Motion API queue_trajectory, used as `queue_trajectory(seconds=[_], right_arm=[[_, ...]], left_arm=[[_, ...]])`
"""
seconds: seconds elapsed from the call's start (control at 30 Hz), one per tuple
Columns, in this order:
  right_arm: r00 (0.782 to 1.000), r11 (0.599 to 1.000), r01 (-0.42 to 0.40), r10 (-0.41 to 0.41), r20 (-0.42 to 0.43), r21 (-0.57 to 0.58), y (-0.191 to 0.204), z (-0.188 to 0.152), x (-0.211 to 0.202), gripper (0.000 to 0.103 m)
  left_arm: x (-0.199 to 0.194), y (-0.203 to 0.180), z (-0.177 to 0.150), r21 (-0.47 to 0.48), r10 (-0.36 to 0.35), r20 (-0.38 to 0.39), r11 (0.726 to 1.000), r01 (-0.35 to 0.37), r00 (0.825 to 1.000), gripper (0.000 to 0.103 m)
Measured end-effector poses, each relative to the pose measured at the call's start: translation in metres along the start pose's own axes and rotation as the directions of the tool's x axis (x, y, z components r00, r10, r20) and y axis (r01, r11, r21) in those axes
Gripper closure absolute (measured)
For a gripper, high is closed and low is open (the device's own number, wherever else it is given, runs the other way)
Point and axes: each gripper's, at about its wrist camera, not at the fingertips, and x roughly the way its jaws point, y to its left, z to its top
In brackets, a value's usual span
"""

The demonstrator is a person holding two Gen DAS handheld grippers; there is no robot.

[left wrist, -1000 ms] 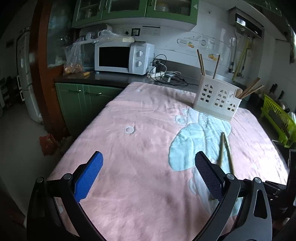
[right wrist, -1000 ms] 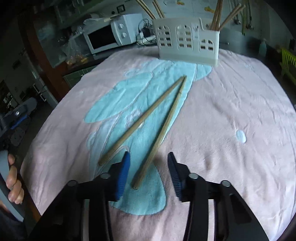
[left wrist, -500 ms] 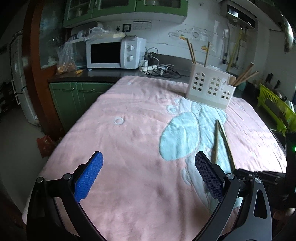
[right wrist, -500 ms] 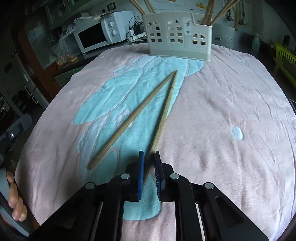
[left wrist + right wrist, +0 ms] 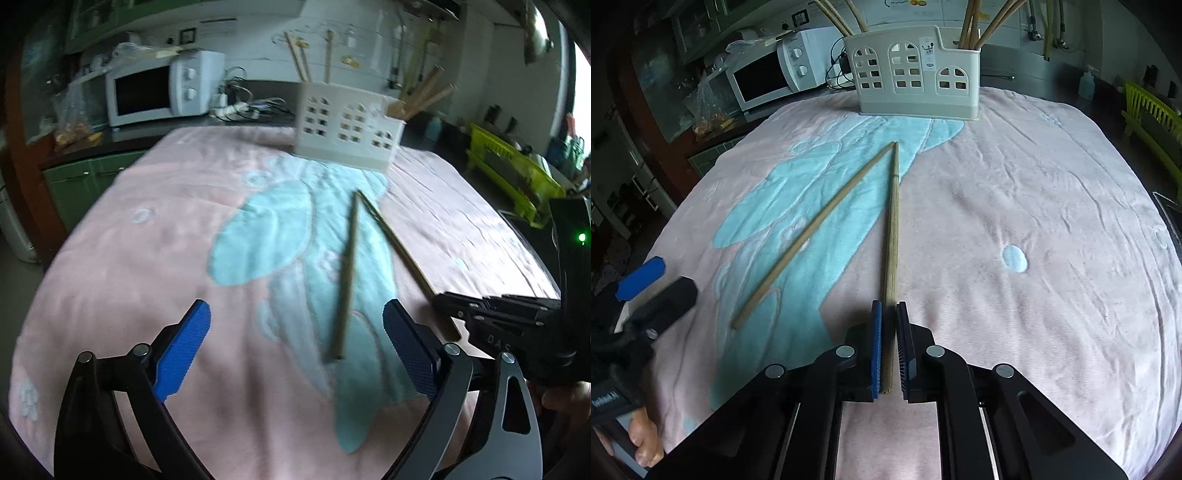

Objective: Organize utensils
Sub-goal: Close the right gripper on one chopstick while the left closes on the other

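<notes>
Two wooden chopsticks lie in a V on the pink and teal cloth, tips meeting toward a white utensil holder [image 5: 918, 79]. My right gripper [image 5: 888, 317] is shut on the near end of the right chopstick [image 5: 892, 236]. The left chopstick [image 5: 816, 232] lies free. In the left wrist view my left gripper [image 5: 295, 347] is open and empty, with the free chopstick [image 5: 347, 280] between its fingers, further out. The held chopstick [image 5: 397, 247] runs to the right gripper's body [image 5: 495, 325] there. The holder [image 5: 347, 129] has several chopsticks standing in it.
A white microwave [image 5: 162, 88] and cables sit on the dark counter behind the table. A yellow-green rack [image 5: 513, 177] stands off the right edge. The left gripper's blue pad [image 5: 641, 278] shows at the left of the right wrist view.
My right gripper closed on the right chopstick's near end. My left gripper moved right and forward, so the free chopstick now lies between its open fingers.
</notes>
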Motion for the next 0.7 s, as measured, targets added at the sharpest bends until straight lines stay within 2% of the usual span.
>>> queue_trajectory(seconds=[0.1, 0.2, 0.23, 0.37, 0.53, 0.7], right_arm=[[1.000, 1.000, 0.001, -0.001, 0.003, -0.001, -0.004, -0.001, -0.002, 0.095], [1.000, 1.000, -0.004, 0.004, 0.000, 0.000, -0.011, -0.002, -0.003, 0.095], [1.000, 1.000, -0.005, 0.005, 0.000, 0.000, -0.012, -0.003, -0.004, 0.095], [1.000, 1.000, -0.015, 0.015, 0.004, 0.008, -0.018, -0.004, -0.006, 0.095], [1.000, 1.000, -0.030, 0.029, 0.005, 0.007, -0.021, -0.004, -0.006, 0.095], [0.999, 0.999, -0.040, 0.040, 0.004, 0.007, -0.023, -0.005, -0.007, 0.094]], left_arm=[[0.009, -0.007, 0.000, 0.011, -0.015, -0.027, 1.000, 0.015, 1.000, 0.023], [0.019, -0.013, 0.001, 0.015, -0.041, -0.057, 0.999, 0.042, 0.998, 0.038], [0.022, -0.014, 0.002, 0.020, -0.045, -0.062, 0.999, 0.046, 0.997, 0.047], [0.033, -0.023, 0.003, 0.035, -0.065, -0.096, 0.997, 0.069, 0.993, 0.063], [0.045, -0.029, 0.002, 0.052, -0.084, -0.125, 0.995, 0.091, 0.989, 0.076], [0.053, -0.030, 0.002, 0.052, -0.083, -0.143, 0.994, 0.091, 0.986, 0.078]])
